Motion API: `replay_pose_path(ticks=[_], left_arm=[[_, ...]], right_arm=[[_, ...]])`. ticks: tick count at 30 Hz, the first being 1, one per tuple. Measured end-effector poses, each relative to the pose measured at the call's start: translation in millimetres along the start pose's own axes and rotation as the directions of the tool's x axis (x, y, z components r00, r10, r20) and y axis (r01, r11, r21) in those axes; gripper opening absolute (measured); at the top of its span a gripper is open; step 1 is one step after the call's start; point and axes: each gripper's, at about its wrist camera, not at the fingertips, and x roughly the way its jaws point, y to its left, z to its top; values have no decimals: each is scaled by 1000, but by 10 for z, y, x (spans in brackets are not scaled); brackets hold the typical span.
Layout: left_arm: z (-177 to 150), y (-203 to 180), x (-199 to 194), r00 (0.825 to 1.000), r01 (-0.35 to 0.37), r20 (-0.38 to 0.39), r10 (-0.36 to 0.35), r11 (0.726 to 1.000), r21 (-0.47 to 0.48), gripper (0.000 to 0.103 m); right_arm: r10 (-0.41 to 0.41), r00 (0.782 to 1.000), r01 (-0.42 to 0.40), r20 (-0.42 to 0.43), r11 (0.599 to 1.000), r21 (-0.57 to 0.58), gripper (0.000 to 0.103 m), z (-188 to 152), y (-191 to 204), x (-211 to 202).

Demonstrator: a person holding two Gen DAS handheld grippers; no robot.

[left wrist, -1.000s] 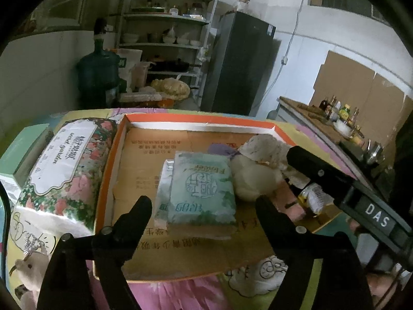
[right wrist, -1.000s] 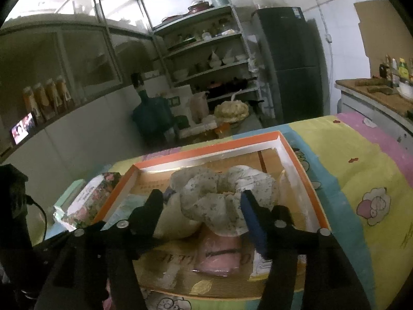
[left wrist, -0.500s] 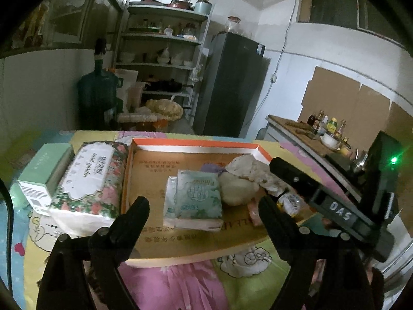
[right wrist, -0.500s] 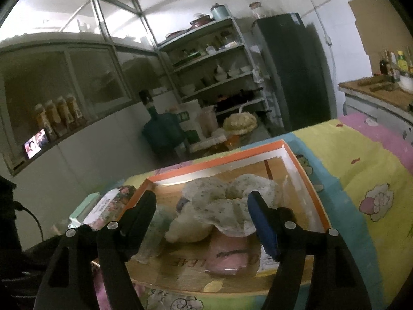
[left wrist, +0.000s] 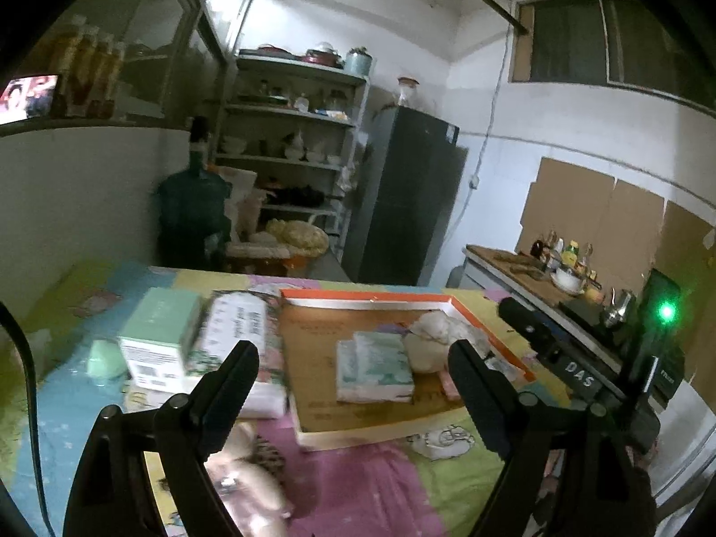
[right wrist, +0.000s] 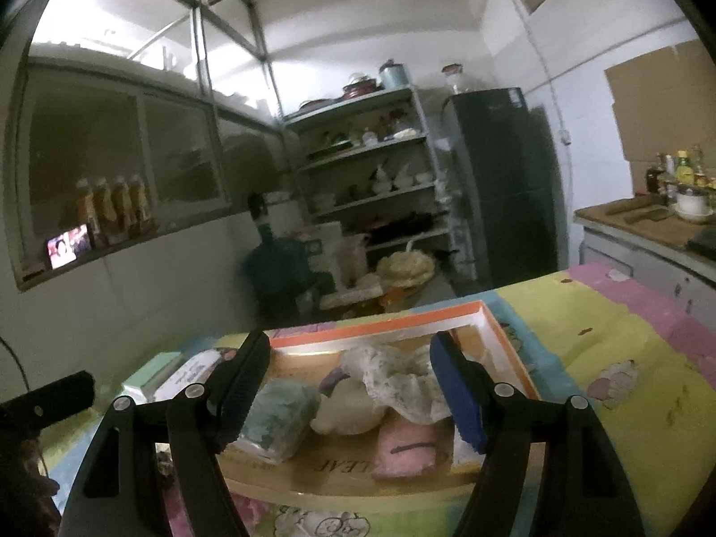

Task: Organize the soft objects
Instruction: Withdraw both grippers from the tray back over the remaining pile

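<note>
The table (left wrist: 367,483), under a cartoon-print cloth, is seen below both tools. Ahead of them the orange-rimmed cardboard tray (left wrist: 367,297) is noted, holding a tissue pack (left wrist: 380,364), a cream plush toy (right wrist: 344,411), a floral cloth (right wrist: 394,380) and a pink pouch (right wrist: 405,449). The floral tissue pack (left wrist: 232,335) and mint box (left wrist: 159,335) are found outside the tray, ahead-left of the left tool (left wrist: 353,385). A placing step is judged finished; next, one outside item must be approached. Both tools are held slightly nose-down, empty; the right tool (right wrist: 349,385) has just been opened wide.
</note>
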Motion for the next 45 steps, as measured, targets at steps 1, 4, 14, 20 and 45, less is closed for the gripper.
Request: replay_pose_path(ticks=[1, 4, 14, 20, 45], left_arm=[[4, 45, -55, 1000, -4, 9, 4, 1000, -6, 87], [14, 160, -158, 1000, -13, 25, 13, 1000, -17, 87], [-43, 395, -466, 997, -56, 51, 57, 998, -14, 87], [-94, 526, -668, 993, -93, 79, 93, 996, -4, 87], [-341, 1107, -1286, 974, -188, 116, 194, 980, -60, 87]], right_arm=[[-2, 1000, 2, 5, 1000, 6, 75, 5, 19, -32], [0, 1000, 0, 22, 1000, 16, 75, 12, 126, -149], [66, 997, -64, 50, 997, -33, 76, -61, 713, -575], [92, 995, -90, 25, 994, -69, 76, -143, 1017, -676], [204, 970, -225, -130, 958, -180, 76, -595, 2114, -765]])
